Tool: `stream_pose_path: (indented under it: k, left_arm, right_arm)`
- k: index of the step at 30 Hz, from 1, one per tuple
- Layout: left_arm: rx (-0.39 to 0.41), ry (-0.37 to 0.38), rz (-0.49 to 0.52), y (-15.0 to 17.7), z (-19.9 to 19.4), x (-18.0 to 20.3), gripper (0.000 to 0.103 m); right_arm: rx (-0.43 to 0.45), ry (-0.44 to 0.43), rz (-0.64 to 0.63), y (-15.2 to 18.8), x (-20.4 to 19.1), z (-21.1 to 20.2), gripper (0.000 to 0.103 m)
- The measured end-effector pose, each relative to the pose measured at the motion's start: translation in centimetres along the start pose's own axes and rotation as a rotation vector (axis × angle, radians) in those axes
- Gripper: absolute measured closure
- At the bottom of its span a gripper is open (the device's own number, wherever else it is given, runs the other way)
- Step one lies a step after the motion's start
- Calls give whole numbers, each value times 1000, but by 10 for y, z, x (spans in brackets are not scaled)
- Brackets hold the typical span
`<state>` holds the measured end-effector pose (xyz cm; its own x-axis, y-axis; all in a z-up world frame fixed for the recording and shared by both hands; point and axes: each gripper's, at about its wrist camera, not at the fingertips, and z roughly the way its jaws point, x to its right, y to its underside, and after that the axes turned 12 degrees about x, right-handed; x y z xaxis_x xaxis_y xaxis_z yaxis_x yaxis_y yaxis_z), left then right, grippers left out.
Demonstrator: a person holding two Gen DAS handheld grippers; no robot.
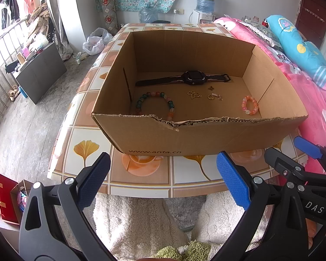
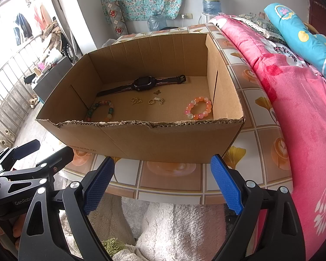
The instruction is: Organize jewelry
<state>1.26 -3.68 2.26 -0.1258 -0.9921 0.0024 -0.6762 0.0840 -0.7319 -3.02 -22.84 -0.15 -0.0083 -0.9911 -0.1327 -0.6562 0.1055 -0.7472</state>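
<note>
An open cardboard box (image 1: 150, 137) (image 2: 154, 143) stands on the tiled table. On its floor lie a black watch (image 1: 191, 77) (image 2: 142, 83), a green and orange bead bracelet (image 1: 170, 106) (image 2: 109, 109), a small pink bead bracelet (image 1: 249, 107) (image 2: 198, 107), and small gold pieces (image 1: 193, 94) (image 2: 137, 100) with a ring (image 1: 210, 96) (image 2: 151, 101). My left gripper (image 1: 163, 180) is open and empty, in front of the box below the table edge. My right gripper (image 2: 163, 184) is open and empty, beside it.
The table (image 1: 141, 176) (image 2: 171, 184) has a patterned cloth. A pink bed (image 1: 315, 91) (image 2: 304, 108) borders it on the right. A white fleece garment (image 1: 141, 221) lies below the grippers. The right gripper shows in the left wrist view (image 1: 306, 165).
</note>
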Motion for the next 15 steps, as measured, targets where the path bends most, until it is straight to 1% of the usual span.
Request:
stream_pose_path:
  k: [15]
  left_arm:
    - [-6,3,-3,1,1,-1,9]
  right_arm:
    - [-2,-1,1,0,0,0,15]
